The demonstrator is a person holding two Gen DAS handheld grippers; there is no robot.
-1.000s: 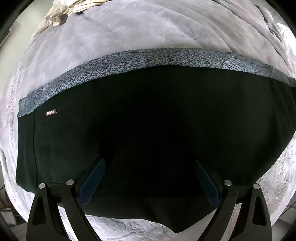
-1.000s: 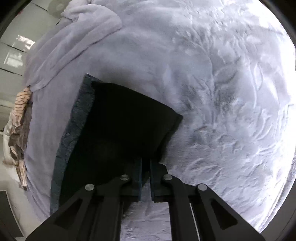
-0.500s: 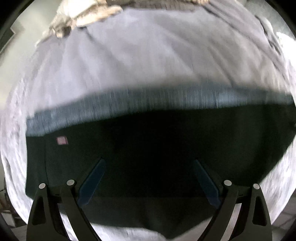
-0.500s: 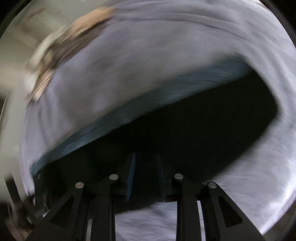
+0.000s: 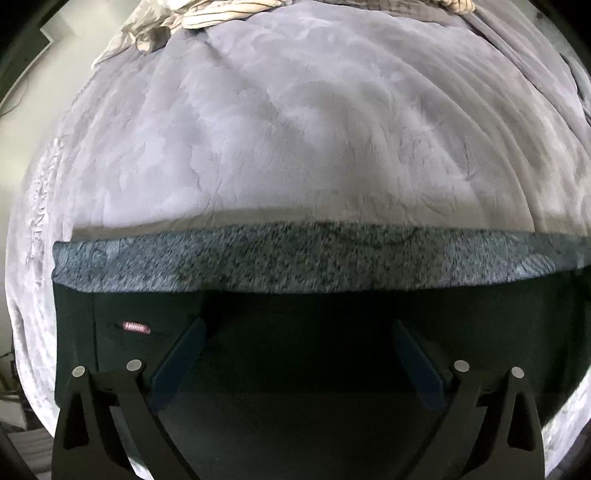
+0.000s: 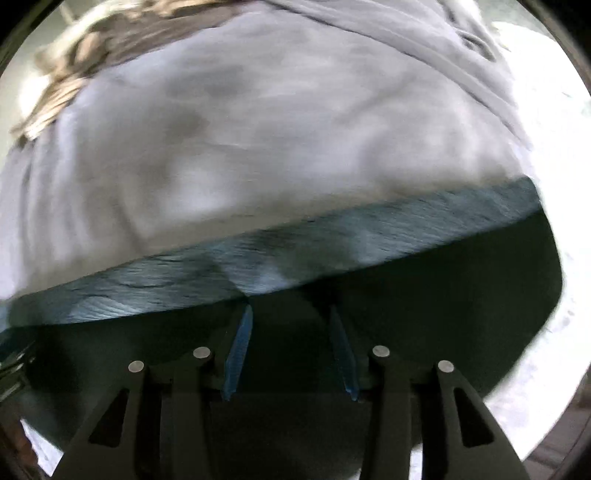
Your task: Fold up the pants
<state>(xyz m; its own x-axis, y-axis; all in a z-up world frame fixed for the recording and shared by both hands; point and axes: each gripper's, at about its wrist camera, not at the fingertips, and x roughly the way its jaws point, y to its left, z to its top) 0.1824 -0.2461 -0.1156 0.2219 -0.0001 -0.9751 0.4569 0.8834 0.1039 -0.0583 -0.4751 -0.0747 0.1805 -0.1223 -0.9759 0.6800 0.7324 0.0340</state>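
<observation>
Right gripper (image 6: 291, 354) jaws have just been opening over the folded pants (image 6: 443, 295); left gripper (image 5: 295, 354) gapes wide.

Bed covered by grey plush blanket (image 5: 295, 129); striped beige cloth heap (image 5: 221, 13) at blanket's far edge; pale wall (image 5: 22, 96) left of blanket

Pants (image 5: 332, 332) label (image 5: 136, 327): blurred, unreadable
</observation>
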